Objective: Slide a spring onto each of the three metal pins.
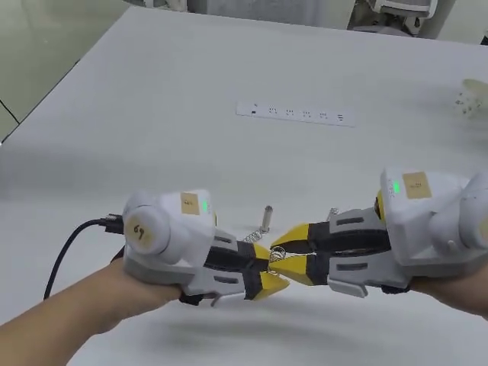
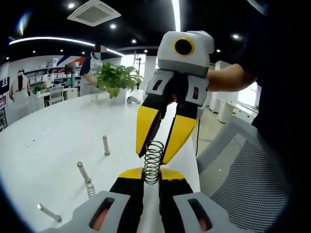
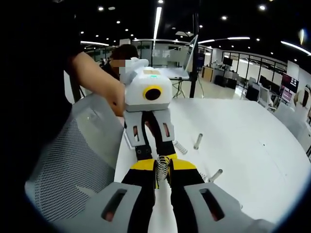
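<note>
A steel spring (image 2: pixel 153 162) (image 3: pixel 163 167) (image 1: pixel 276 256) sits between both grippers, held above the white table (image 1: pixel 191 114). My left gripper (image 2: pixel 151 175) (image 1: pixel 267 268) is closed on one end. From the opposite side, my right gripper (image 3: pixel 163 167) (image 1: pixel 271 255) has its yellow fingertips (image 2: pixel 144 138) pressed against the coil's other end. A metal pin (image 1: pixel 266 217) (image 2: pixel 105 144) (image 3: pixel 198 141) stands just behind the tips. A second pin (image 2: pixel 83 171) (image 3: pixel 215 175) and a third pin (image 2: pixel 48 212) are nearby. A loose spring (image 1: pixel 250 235) (image 3: pixel 180 147) lies by the first pin.
A white power strip (image 1: pixel 296 113) lies further back on the table. A black cable (image 1: pixel 72 244) trails from the left gripper. A mesh chair (image 2: pixel 243 165) stands at the table edge. People and a potted plant (image 2: pixel 115 77) are across the room.
</note>
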Demonstrator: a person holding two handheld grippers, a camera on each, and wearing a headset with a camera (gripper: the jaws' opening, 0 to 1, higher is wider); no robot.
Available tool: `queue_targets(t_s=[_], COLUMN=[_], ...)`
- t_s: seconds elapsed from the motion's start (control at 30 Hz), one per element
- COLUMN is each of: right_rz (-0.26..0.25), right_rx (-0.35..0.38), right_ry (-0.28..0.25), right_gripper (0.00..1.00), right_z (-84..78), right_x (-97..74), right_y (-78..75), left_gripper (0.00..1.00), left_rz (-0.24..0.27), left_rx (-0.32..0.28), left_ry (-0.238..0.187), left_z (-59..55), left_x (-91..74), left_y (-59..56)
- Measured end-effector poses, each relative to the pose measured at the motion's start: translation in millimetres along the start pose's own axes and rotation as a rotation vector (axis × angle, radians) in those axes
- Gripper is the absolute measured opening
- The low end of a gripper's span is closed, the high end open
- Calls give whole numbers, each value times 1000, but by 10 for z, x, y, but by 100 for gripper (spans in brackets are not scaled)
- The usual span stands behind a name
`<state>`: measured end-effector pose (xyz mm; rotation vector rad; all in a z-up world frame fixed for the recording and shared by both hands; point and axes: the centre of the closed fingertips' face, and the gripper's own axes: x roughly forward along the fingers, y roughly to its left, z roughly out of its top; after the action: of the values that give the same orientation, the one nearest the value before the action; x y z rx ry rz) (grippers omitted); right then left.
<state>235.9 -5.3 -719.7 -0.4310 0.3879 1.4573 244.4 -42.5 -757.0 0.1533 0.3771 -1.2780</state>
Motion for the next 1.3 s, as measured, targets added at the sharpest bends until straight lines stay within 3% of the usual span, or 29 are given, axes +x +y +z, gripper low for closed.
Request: queue_targets(t_s=[0.47,0.67,0.93,1.17,1.3], right_rz=[-20,-28,-39,-52,-67], right_rx=[9,8,9,8,4], right_ry=[-7,-4,-5,-1,-1], right_gripper=[8,8,8,8,8], right_z=[20,-4,-18,-35,-50], right_x=[-23,-29,-24,-23,-31], right_y=[-47,-69,-100,-137,-174], left_gripper=[12,20,35,46,61], left_rz=[46,105,194,242,284], left_rx=[-32,-49,-68,-98,-120], left_ry=[11,7,-7,-14,-13], left_z=[-36,-68,-125,-198,-249], left_x=[-45,-166,-401,-562,-674], left_y=[65,192,362,446,501])
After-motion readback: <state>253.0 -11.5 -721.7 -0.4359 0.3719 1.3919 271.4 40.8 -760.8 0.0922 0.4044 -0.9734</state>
